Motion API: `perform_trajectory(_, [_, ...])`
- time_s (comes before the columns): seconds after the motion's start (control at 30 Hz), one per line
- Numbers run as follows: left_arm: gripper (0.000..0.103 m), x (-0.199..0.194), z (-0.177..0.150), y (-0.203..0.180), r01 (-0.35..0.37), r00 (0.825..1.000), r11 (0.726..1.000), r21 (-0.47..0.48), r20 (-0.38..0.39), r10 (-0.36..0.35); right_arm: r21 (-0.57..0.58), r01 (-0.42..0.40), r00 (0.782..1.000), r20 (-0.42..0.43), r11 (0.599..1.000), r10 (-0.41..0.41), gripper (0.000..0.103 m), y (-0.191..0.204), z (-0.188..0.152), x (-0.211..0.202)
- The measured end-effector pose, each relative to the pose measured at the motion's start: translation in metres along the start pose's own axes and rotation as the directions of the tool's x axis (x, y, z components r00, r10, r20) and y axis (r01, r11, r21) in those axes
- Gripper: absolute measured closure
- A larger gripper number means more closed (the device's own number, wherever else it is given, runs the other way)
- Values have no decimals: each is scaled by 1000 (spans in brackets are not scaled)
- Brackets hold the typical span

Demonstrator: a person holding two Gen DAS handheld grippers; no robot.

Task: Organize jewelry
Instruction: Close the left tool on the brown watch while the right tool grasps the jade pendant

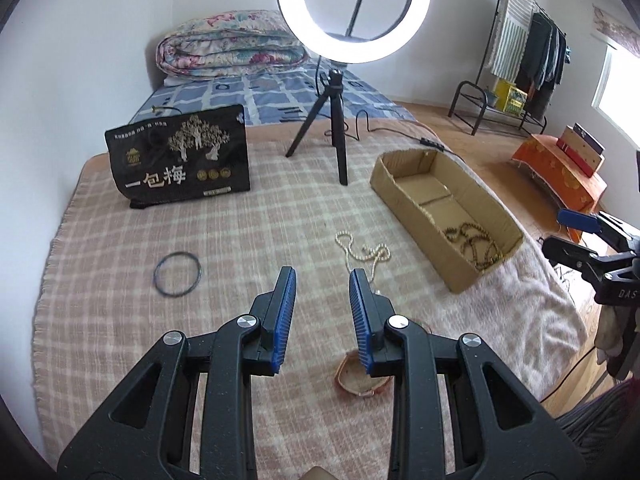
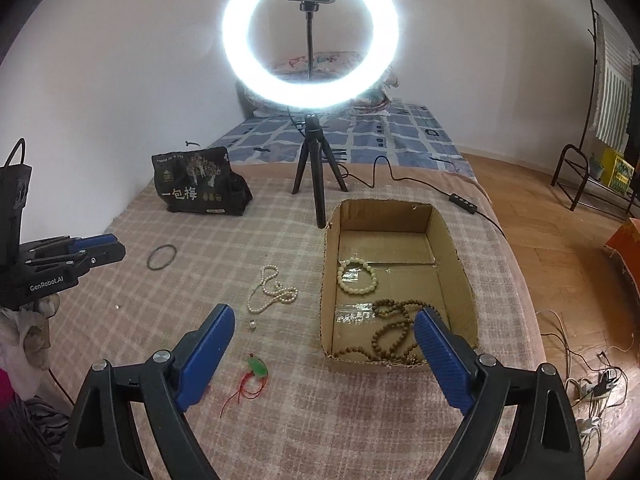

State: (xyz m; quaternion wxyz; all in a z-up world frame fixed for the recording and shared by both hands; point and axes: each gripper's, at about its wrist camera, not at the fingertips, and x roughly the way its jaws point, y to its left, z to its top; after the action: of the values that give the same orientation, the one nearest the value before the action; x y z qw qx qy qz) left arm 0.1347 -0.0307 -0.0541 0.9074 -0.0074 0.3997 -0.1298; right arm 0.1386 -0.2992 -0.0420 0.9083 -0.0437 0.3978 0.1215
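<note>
Both tools empty over the bed — left tool point(image 1: 322, 276) open narrowly above pearl necklace point(image 1: 362, 254), right tool point(image 2: 325, 320) spread wide beside cardboard box point(image 2: 464, 268).

Ring light point(image 2: 310, 46), black snack bag point(image 1: 180, 156)

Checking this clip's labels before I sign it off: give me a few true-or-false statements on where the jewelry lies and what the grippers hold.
1. The pale bead bracelet lies inside the cardboard box. True.
2. The pearl necklace is in the box. False: it lies on the blanket, left of the box.
3. The right gripper holds the brown bead strand. False: its jaws are wide apart and empty; the strand lies in the box.
4. The dark bangle lies on the blanket. True.
5. The left gripper holds nothing. True.
</note>
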Motion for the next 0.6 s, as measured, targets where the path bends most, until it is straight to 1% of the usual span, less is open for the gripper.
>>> perform_trajectory(0.03, [67, 2, -5, -1, 6, 1000, 1000, 0, -12, -6, -11, -8, 1000, -19, 1000, 8, 10, 5, -3, 5])
perform_trajectory(0.1, [58, 8, -13, -1, 20, 999, 1000, -4, -34, -21, -23, -27, 999, -43, 999, 26, 10, 11, -9, 11])
perform_trajectory(0.17, [58, 16, -23, -2, 33, 998, 999, -6, -62, -33, -36, -50, 996, -79, 998, 47, 12, 20, -15, 22])
perform_trajectory(0.27, [58, 26, -33, -4, 47, 994, 999, -10, -100, -48, -53, -83, 989, -125, 995, 76, 18, 30, -24, 38])
perform_trajectory(0.43, [58, 39, -50, -6, 65, 987, 998, -8, -145, -65, -99, -111, 976, -198, 989, 90, 26, 44, -38, 62])
perform_trajectory(0.53, [58, 49, -60, -2, 81, 980, 996, -39, -180, -87, -112, -133, 965, -239, 985, 104, 30, 47, -44, 75])
perform_trajectory(0.57, [58, 52, -62, -1, 86, 977, 995, -50, -191, -94, -113, -142, 962, -252, 983, 110, 34, 49, -46, 80])
perform_trajectory(0.6, [60, 55, -65, 0, 91, 974, 994, -60, -201, -101, -112, -153, 957, -267, 982, 118, 39, 50, -48, 84])
